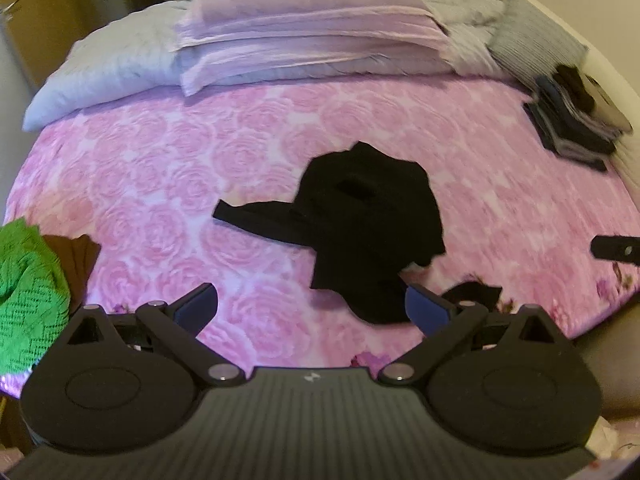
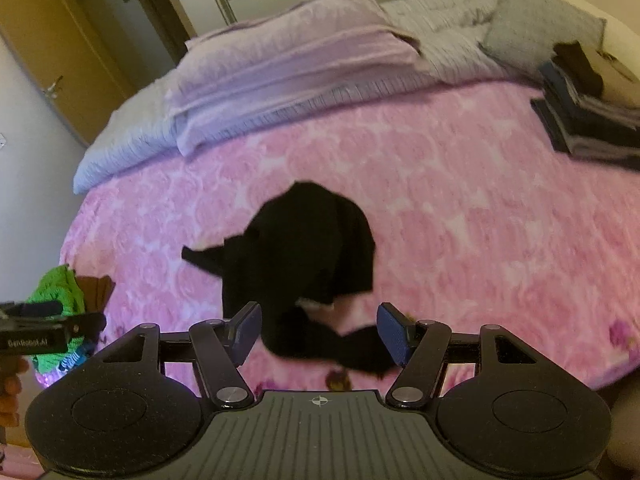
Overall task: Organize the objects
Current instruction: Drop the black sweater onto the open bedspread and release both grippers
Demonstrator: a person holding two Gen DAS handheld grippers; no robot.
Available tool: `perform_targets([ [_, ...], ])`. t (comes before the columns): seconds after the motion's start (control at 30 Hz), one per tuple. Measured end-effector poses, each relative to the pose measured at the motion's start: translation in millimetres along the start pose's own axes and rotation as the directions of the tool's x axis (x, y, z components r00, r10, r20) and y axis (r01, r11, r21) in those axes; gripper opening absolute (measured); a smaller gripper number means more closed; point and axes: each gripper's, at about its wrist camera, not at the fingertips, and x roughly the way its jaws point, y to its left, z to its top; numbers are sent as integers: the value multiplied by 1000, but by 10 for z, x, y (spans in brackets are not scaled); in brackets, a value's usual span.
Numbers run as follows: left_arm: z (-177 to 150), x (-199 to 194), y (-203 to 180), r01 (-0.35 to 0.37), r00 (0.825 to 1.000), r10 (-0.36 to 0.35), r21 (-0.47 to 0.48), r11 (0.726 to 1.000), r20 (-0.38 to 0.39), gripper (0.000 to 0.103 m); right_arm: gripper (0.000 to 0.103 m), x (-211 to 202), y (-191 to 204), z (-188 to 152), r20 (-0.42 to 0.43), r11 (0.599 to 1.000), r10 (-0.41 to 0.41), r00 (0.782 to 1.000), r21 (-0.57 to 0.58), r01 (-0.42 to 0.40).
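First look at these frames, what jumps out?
A crumpled black garment lies mid-bed on the pink rose-print bedspread, right ahead of both open hand-held grippers. A bright green knit sits at the bed's left edge, and a stack of folded dark clothes at far right.

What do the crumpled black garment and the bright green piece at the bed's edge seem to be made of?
Crumpled black garment: probably a soft, matte fabric; it lies limp and shows no sheen, but blur hides the weave. Bright green piece: looks like a chunky open knit, perhaps yarn, with a raised zigzag pattern showing.
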Motion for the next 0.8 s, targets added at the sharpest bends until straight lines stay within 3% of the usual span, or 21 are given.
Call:
perform_targets([
  [0.5,-201,-1,46,100,995,-93,166,981,-46,99,61,50,360,-636,-44,993,-70,997,94,74],
  [0.8,-192,36,-112,88,995,-82,145,985,-52,99,61,70,178,-557,-52,996,-58,997,64,62],
])
